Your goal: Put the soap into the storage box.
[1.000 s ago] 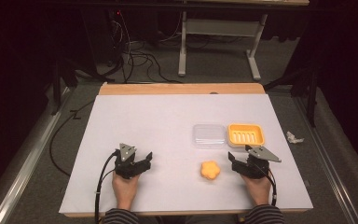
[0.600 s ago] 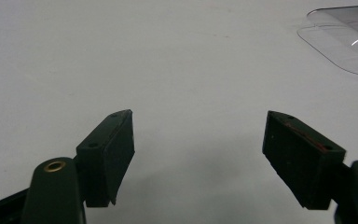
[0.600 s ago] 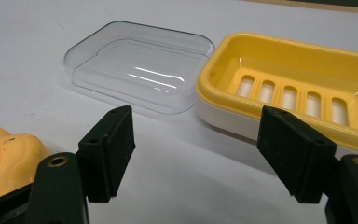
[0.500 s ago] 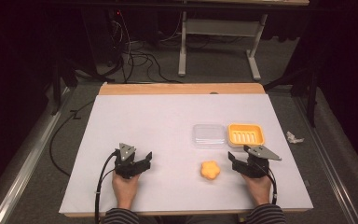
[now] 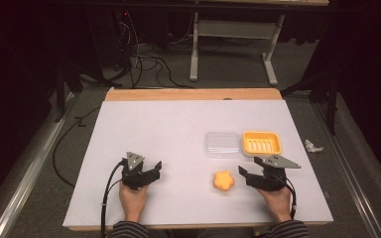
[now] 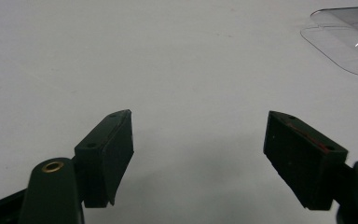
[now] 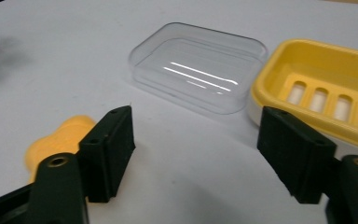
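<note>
Your left tongs (image 5: 151, 170) resting on white counter (image 5: 178, 124), jaws gaping, nothing between. Your right tongs (image 5: 244, 173) also gaping, nothing gripped. Orange soap (image 5: 223, 181) lying just beside right tongs, toward left tongs. Clear lid (image 5: 222, 144) and yellow dish (image 5: 262, 143) sitting side by side beyond right tongs, both empty.

Lid (image 5: 222, 144) left of, touching tray (image 5: 262, 143); soap (image 5: 223, 181) nearer, apart.
</note>
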`<move>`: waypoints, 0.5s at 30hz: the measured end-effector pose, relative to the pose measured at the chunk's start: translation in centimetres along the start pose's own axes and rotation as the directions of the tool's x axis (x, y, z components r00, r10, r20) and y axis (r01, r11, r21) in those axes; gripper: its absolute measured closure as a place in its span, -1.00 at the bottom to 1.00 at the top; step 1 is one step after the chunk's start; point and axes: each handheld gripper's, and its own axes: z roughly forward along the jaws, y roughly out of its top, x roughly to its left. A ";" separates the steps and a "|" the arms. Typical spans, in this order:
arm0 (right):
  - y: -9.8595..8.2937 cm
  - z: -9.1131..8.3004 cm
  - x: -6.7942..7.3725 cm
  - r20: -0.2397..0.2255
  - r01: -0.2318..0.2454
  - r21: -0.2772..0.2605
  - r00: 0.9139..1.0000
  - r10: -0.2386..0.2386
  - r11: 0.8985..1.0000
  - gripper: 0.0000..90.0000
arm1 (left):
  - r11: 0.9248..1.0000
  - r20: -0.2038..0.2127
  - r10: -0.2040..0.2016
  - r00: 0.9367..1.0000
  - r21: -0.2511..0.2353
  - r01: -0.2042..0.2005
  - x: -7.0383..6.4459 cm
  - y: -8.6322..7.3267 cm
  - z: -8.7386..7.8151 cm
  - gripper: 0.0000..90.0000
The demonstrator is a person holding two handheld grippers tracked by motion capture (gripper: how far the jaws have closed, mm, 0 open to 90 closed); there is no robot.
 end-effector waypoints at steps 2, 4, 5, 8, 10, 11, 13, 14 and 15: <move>0.0 -0.4 0.4 -0.025 0.018 -0.004 1.000 -0.018 1.000 -0.28 | 1.000 0.002 -0.004 1.000 -0.003 0.004 0.0 0.0 0.0 -0.45; 0.0 -0.8 0.8 -0.050 0.023 -0.009 0.998 -0.023 1.000 -0.24 | 1.000 0.003 0.004 1.000 0.000 -0.004 0.0 0.0 0.0 -0.45; -0.1 -1.1 1.2 -0.064 0.038 -0.007 0.997 -0.038 0.999 -0.24 | 1.000 0.004 0.005 1.000 -0.001 -0.005 0.0 0.0 0.0 -0.45; -0.1 -1.1 1.7 -0.092 0.048 0.012 0.995 -0.046 0.999 -0.25 | 1.000 0.013 0.006 1.000 -0.003 -0.006 -0.1 -0.1 -0.1 -0.45; -0.2 -1.0 1.8 -0.098 0.062 0.019 0.993 -0.059 0.998 -0.27 | 1.000 0.026 0.015 1.000 -0.006 -0.014 -0.2 -0.1 -0.2 -0.45; -0.2 -0.8 2.2 -0.107 0.072 0.031 0.992 -0.069 0.997 -0.30 | 1.000 0.030 0.021 0.999 -0.005 -0.021 -0.2 -0.2 -0.3 -0.45; -0.2 -0.7 2.6 -0.124 0.091 0.057 0.989 -0.083 0.994 -0.34 | 1.000 0.027 0.015 1.000 -0.005 -0.015 -0.2 -0.1 -0.2 -0.45; -0.2 -0.7 2.6 -0.124 0.091 0.057 0.989 -0.083 0.994 -0.34 | 1.000 0.027 0.015 1.000 -0.005 -0.015 -0.2 -0.1 -0.2 -0.45; -0.2 -0.6 2.8 -0.129 0.102 0.067 0.987 -0.093 0.993 -0.36 | 1.000 0.025 0.015 1.000 -0.004 -0.015 -0.2 -0.1 -0.2 -0.45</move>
